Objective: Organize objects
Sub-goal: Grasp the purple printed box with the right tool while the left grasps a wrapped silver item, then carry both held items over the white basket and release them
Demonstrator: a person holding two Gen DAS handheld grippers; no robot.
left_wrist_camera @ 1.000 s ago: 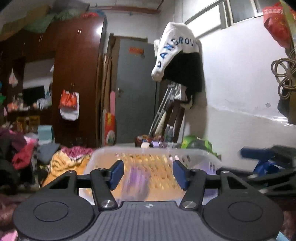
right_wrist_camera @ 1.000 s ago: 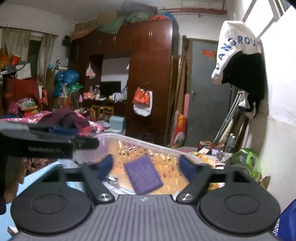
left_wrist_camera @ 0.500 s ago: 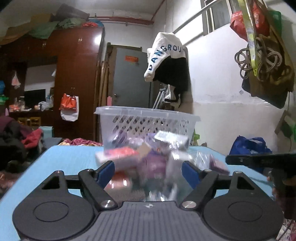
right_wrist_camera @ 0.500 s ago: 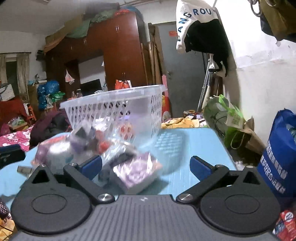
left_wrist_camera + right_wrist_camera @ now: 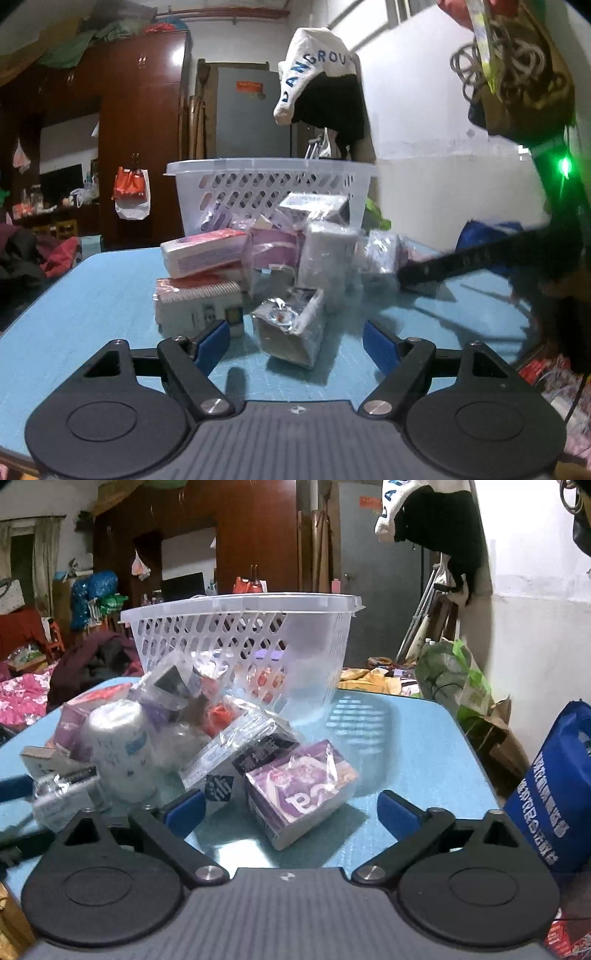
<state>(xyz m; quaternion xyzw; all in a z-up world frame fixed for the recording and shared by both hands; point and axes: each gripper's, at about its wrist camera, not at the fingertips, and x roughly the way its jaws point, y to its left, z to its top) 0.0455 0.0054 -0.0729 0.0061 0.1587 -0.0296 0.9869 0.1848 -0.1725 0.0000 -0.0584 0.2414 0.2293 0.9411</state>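
Where basket [image 5: 266,184] filled the views, packets [image 5: 258,266] now heap | left gripper [image 5: 295,343] spread | right gripper [image 5: 291,808] closing, empty

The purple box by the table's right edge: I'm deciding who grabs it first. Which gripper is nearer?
Right. The right gripper, jaws closing slightly, has the purple box just ahead between its open fingers, untouched. The left gripper faces a silver-wrapped box across the pile.

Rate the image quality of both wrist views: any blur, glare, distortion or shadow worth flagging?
Left wrist view: strong fisheye bending at the edges, the other black tool at right smeared by motion, glare on the silver foil-wrapped box. Right wrist view: sharper, reflections on the purple plastic-wrapped box, the white perforated plastic basket casting a patterned shadow on the blue table, dim room behind.
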